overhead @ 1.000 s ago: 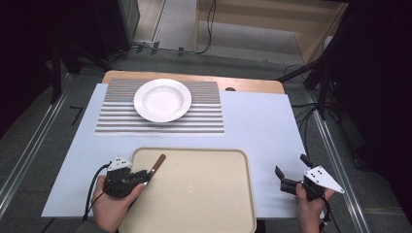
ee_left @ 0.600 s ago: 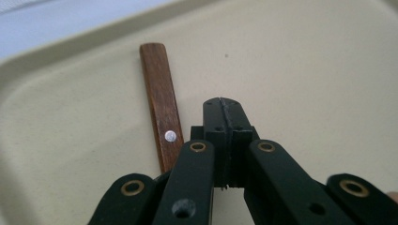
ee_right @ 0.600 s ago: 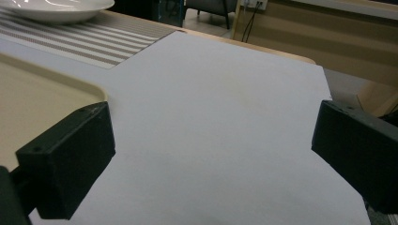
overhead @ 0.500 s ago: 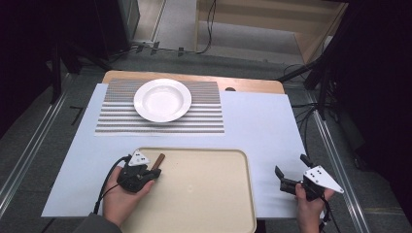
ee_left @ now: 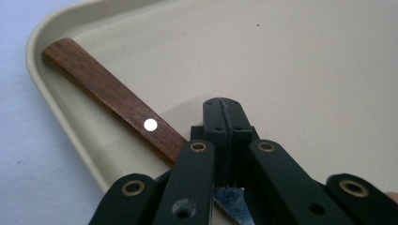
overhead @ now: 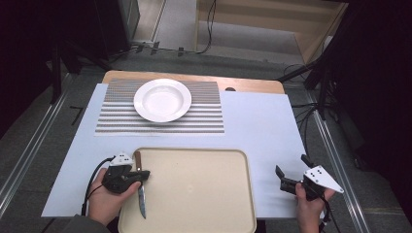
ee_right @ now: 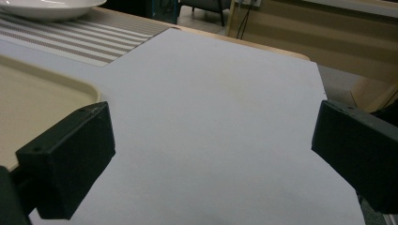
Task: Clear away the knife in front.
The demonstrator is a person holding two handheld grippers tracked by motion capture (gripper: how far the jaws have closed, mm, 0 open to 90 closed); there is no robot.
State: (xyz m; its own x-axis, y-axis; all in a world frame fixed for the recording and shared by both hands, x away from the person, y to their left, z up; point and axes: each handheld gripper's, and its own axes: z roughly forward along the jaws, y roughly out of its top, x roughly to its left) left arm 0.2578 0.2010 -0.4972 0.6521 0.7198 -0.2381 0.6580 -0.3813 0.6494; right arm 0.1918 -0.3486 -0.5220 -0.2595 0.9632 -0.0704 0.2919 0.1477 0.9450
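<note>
Two grippers work at the near edge of the table: the left gripper (overhead: 141, 175) is clamped on a knife (overhead: 140, 188) where blade meets wooden handle, the knife lying along the left side of the tray (overhead: 204, 194). Well apart at the right, the right gripper (overhead: 290, 175) hovers over the white cloth (overhead: 262, 131), jaws spread wide and holding nothing.

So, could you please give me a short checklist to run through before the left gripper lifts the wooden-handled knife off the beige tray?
1. Left gripper shut on the wooden-handled steel knife: ok.
2. Grip placed where handle meets blade: ok; balance once lifted: cannot tell.
3. Knife lies inside the beige plastic tray, along its left rim: ok.
4. Right gripper open, apart from the tray: ok.
5. Round white plate on the striped placemat, nothing on it: ok.
</note>
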